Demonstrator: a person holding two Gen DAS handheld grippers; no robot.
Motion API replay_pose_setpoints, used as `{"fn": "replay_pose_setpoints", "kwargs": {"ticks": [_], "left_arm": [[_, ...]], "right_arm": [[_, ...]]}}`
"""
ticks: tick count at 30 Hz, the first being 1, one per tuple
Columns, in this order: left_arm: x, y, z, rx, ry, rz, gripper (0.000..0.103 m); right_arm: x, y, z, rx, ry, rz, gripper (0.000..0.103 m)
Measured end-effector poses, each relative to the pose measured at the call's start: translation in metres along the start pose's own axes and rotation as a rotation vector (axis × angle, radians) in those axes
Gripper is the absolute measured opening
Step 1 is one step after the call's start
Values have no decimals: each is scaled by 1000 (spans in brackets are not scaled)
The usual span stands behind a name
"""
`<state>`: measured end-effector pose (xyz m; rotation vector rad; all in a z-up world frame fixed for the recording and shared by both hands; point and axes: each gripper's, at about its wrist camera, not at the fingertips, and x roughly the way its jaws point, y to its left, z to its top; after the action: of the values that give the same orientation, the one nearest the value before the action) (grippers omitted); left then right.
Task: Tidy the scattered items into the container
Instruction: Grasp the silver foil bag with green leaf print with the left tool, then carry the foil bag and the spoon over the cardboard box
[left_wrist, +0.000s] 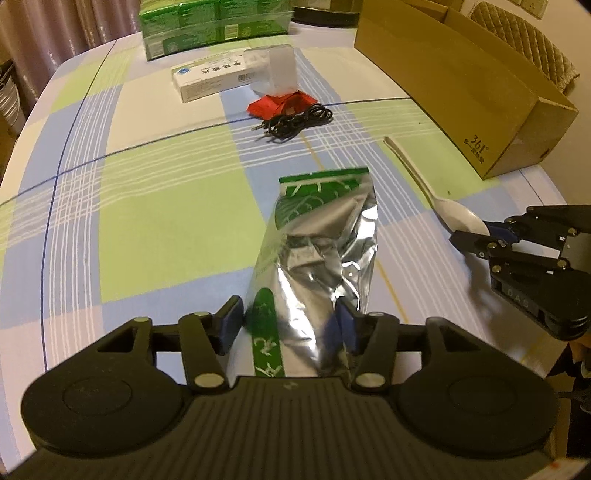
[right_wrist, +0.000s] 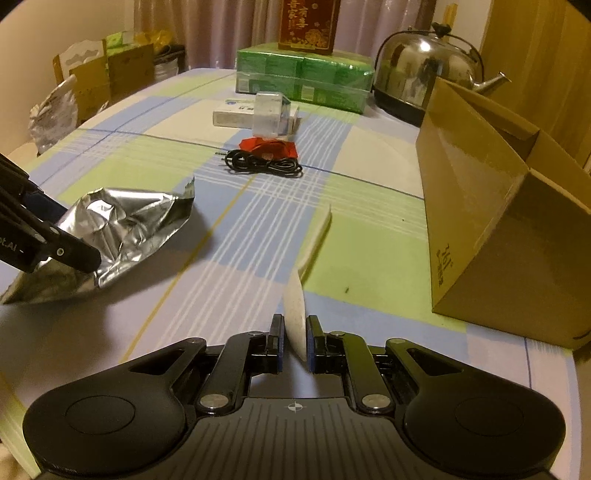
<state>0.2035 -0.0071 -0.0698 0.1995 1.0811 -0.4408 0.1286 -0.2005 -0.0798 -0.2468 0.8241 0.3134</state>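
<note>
Ahead of the left gripper (left_wrist: 288, 325), beyond the foil pouch (left_wrist: 321, 251) between its pads: open checked surface (left_wrist: 147, 206) up to a coiled black cable (left_wrist: 295, 122), a red packet (left_wrist: 280, 105) and a white carton (left_wrist: 218, 79). Farther back, blocked by a green shrink-wrapped pack (left_wrist: 210, 27). To its left, bare cloth out to the edge. To its right, the white spoon (left_wrist: 432, 188) and the right gripper (right_wrist: 295, 334). Right of that gripper, walled by the cardboard box (right_wrist: 491, 229), with a clear lane ahead alongside it; behind the box, a steel kettle (right_wrist: 424, 74).
</note>
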Motion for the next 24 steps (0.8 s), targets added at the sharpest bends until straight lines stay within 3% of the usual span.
{"fn": "replay_pose_setpoints", "kwargs": {"ticks": [5,14,16,18,24], "left_arm": [[7,1,10,27,18,-6,58],[22,3,19,39,71,-30,60],[21,1,22,54,84,-20,69],[17,-1,24,68,73,-26,91],[24,-12,33,122,121,-32,93]], "right_arm": [[4,-1,3,1,-16,7,8],[10,-5,6,11,-30,19,8],[10,-5,7,13,-30,18,8],[10,-5,6,14,-31,17,9],[10,-4,7,13,-29,14,9]]}}
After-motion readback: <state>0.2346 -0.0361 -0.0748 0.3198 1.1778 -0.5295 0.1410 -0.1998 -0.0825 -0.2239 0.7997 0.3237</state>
